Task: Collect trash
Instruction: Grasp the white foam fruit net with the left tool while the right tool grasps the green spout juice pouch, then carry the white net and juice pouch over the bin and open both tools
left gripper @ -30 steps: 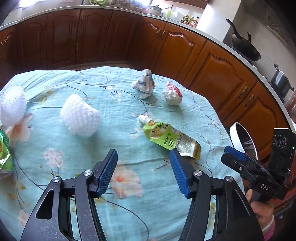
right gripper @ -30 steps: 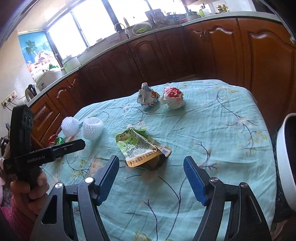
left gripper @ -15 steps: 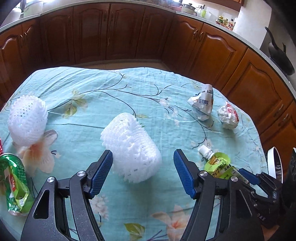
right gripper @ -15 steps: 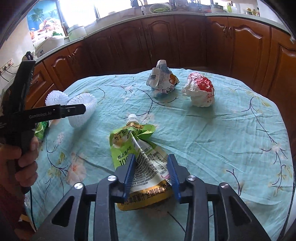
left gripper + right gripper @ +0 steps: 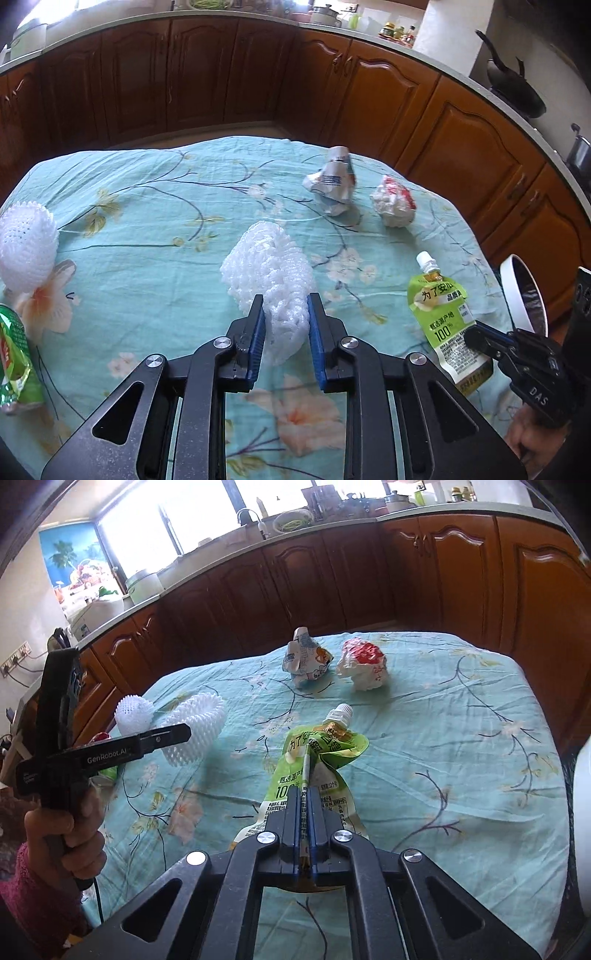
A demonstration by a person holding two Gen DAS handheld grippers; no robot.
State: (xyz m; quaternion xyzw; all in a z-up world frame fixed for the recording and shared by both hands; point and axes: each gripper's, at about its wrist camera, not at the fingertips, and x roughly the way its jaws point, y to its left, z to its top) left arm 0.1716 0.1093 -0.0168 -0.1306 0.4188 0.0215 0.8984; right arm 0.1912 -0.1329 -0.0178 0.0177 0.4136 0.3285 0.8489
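Observation:
A white foam net lies mid-table on the teal floral cloth. My left gripper has its jaws closing on the net's near end, and the blue pads squeeze it. In the right wrist view the net shows beyond that gripper. A green drink pouch with a white spout lies flat in front. My right gripper has closed its jaws onto a raised fold of it. From the left wrist view, the pouch lies at the table's right edge with the right gripper on it.
A crumpled carton and a red-and-white wrapper sit at the far side. A second foam net and a crushed green can lie at the left edge. A white bin stands beside the table's right edge. Wooden cabinets ring the room.
Both grippers went from wide open to closed. The left swung over to the foam net and pinched its near end. The right moved onto the green pouch and clamped a fold.

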